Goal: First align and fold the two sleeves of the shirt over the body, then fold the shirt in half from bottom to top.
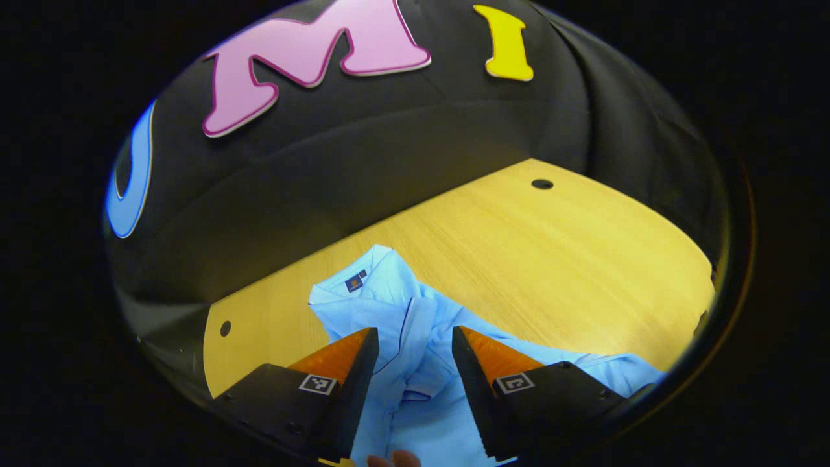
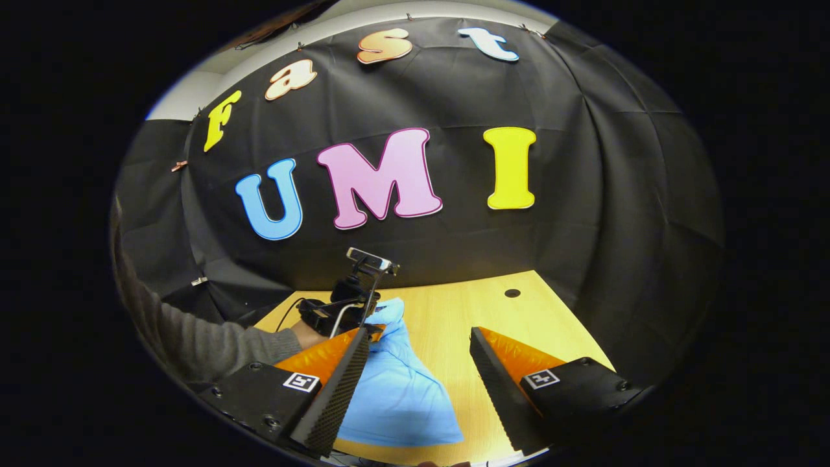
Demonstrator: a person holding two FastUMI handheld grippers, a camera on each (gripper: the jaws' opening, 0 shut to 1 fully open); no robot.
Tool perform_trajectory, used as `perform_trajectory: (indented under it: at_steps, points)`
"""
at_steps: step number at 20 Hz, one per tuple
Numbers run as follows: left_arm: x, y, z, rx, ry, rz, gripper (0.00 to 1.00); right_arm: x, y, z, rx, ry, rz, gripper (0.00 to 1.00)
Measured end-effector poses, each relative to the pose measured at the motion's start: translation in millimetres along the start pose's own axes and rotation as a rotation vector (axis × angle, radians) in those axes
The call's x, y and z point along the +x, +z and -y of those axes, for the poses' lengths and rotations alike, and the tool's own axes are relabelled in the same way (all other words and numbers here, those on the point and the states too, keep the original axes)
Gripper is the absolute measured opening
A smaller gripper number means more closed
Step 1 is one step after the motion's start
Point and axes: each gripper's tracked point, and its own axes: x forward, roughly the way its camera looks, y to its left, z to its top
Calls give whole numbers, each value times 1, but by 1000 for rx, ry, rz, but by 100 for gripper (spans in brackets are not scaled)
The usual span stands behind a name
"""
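A light blue shirt lies rumpled on the wooden table, its collar with a dark tag toward the far edge. My left gripper hovers over the shirt's middle, open, with cloth showing between the fingers but not pinched. In the right gripper view the shirt spreads on the table below and left of my right gripper, which is open and holds nothing. The other gripper, held by a hand with a grey sleeve, sits over the shirt's far end.
The booth's black cloth wall closes the table's far side. Two small dark holes mark the tabletop near its corners. Bare wood lies to the right of the shirt. A fingertip shows at the bottom edge.
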Motion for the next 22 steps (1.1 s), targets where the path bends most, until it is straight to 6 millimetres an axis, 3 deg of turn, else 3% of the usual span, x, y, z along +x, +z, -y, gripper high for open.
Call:
perform_trajectory:
  at_steps: [5, 9, 10, 11, 15, 18, 22]
  points:
    - [-107, 7, 7, -98, -20, 116, 74, 2, 4, -12, -19, 36, 11, 98]
    - [-193, -18, -6, -195, 5, 159, 74, 2, -4, -12, -46, 45, -7, 98]
    - [-212, -32, -11, -207, 22, 152, 75, 3, -11, -10, -63, 43, -22, 98]
    - [-229, -48, -20, -221, 26, 123, 74, 21, -24, 0, -76, 42, -45, 98]
    - [-274, -134, -21, -298, 58, -36, 74, 19, -64, 11, -117, 36, -139, 98]
    - [-289, -209, -11, -307, 93, -165, 75, 19, -106, 23, -162, 19, -236, 98]
    - [-287, -283, -2, -312, 82, -311, 74, 16, -180, 38, -175, 7, -428, 98]
